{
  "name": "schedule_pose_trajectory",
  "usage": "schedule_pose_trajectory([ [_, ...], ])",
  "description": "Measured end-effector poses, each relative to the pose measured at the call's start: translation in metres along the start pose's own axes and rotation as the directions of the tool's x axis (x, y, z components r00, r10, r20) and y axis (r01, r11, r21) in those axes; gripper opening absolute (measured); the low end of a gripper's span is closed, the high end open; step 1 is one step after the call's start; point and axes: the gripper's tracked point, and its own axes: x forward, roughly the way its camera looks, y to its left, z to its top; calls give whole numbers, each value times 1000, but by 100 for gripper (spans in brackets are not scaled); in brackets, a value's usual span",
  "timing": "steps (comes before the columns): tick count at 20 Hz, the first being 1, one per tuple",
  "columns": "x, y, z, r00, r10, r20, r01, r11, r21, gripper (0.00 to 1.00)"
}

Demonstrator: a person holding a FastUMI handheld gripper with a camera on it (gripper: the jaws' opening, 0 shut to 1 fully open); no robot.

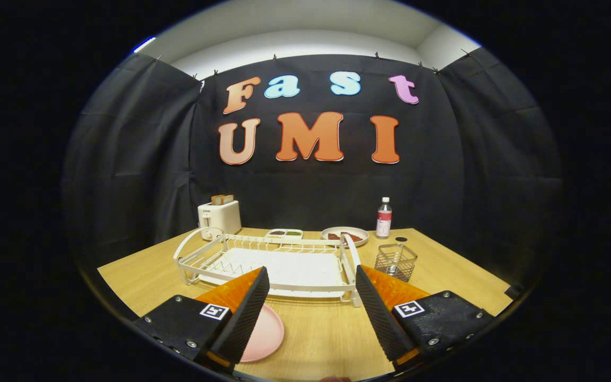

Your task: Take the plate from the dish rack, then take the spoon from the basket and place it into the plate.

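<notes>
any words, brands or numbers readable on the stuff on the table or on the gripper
toaster: small mark on its front, too small to read
bottle: label too blurred to read
gripper, jaws open over the table: square coded markers, no words

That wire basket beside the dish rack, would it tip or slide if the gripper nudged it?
The wire basket looks like thin open mesh, so it is probably light and may slide on the smooth wooden table. It stands upright and fairly tall, so a high push might tip it. The gripper is open, well short of it.
</notes>
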Motion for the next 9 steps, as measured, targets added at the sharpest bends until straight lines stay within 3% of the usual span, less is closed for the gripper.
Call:
schedule_pose_trajectory([
  [9, -8, -88, 27, 990, -128, 62, 128, 992, 10, 97],
])
